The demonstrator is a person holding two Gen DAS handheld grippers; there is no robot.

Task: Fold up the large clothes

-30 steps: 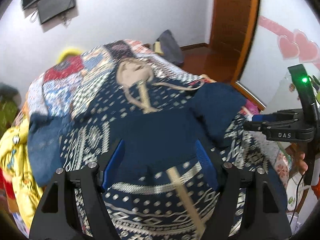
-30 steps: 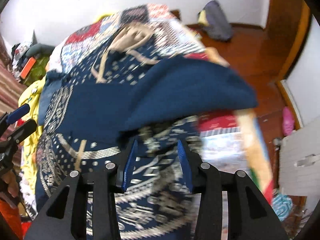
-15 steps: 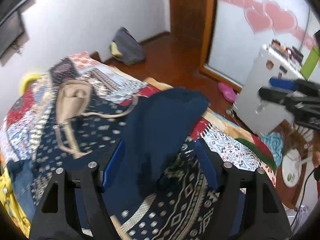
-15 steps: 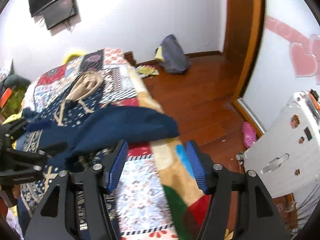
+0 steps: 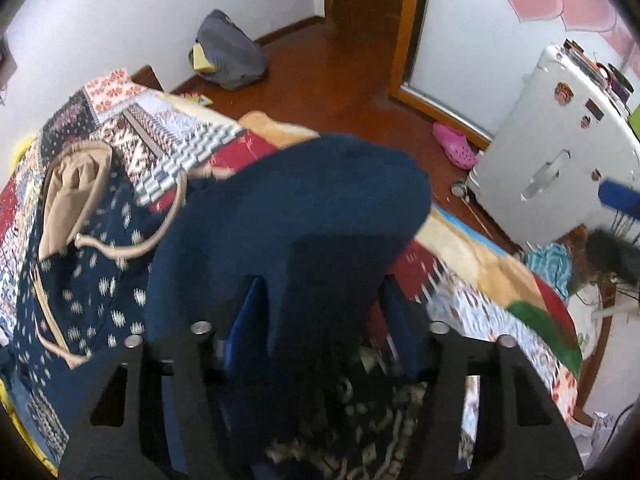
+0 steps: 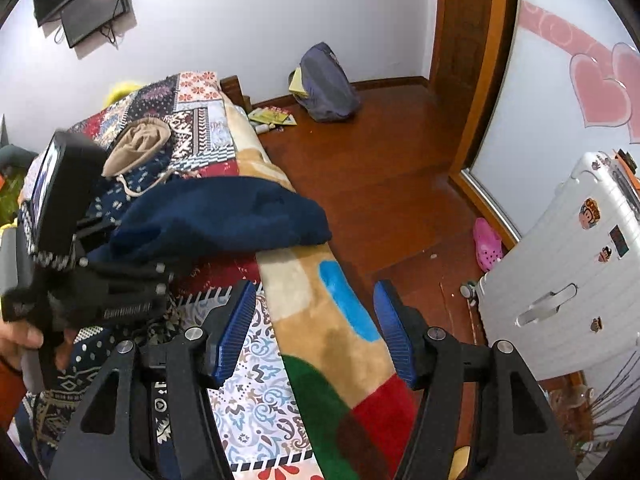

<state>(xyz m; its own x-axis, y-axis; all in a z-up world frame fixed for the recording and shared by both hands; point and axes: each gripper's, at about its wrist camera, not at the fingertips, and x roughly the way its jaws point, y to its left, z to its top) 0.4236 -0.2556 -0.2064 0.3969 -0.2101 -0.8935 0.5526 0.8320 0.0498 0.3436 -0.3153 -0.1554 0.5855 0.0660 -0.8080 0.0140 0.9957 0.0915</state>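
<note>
Right wrist: right gripper point(image 6: 316, 332) open — sleeve point(image 6: 224, 216) overhangs bed edge point(image 6: 304, 264).

One navy garment point(image 5: 288, 216), one white suitcase point(image 6: 568, 276), one pink shoe point(image 6: 487, 243), one grey backpack point(image 6: 326, 84)

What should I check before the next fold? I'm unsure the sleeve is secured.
1. Navy sleeve between the left gripper jaws: ok; they have just been closing.
2. Pads pressing the sleeve: cannot tell.
3. Right gripper free: ok; jaws just opened, nothing between them.
4. Sleeve fully on the patterned blanket: not ok; in the right wrist view its end reaches past the blanket's edge.
</note>
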